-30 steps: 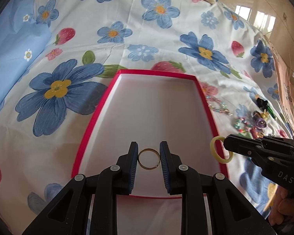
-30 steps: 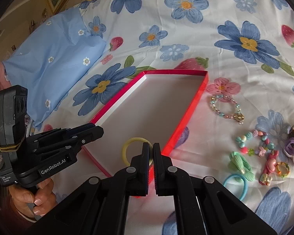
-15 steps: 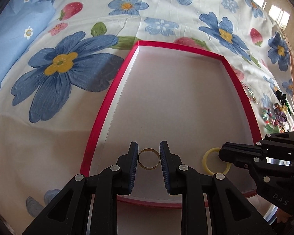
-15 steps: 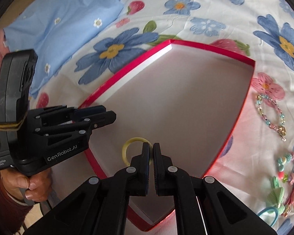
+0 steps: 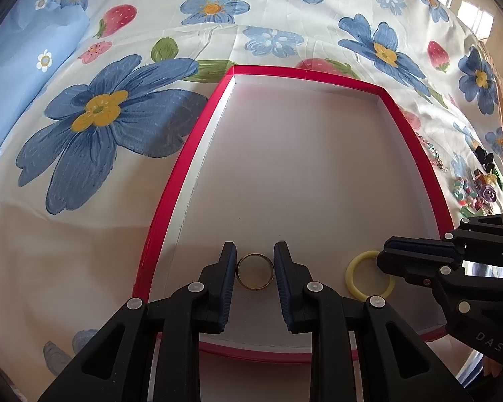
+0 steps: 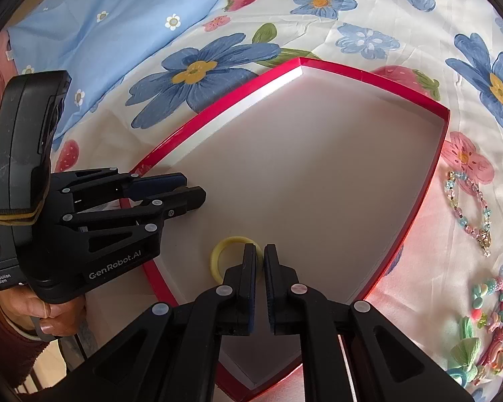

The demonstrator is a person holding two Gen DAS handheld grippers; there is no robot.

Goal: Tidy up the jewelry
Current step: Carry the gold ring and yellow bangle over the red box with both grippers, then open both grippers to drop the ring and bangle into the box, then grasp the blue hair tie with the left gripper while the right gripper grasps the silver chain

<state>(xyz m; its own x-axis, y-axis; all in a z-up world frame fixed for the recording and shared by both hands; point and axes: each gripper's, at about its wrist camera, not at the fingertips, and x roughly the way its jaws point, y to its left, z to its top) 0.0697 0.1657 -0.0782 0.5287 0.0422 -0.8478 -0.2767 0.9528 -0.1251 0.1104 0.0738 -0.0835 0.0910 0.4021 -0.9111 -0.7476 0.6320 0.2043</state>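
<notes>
My left tool [image 5: 255, 269] pinches the gold ring [image 5: 255, 271], my right tool [image 6: 260, 263] the yellow ring [image 6: 233, 258]; I'd lower both onto the red box [image 5: 184, 154] floor at lower frame, then release.

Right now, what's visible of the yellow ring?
The pale yellow, matte, rubbery-looking ring is a plain closed band with no stone. The right tongs pinch its right edge, holding it low inside the red-rimmed, white-lined shallow box. Whether it touches the floor is unclear. A thin gold ring sits to its left.
</notes>
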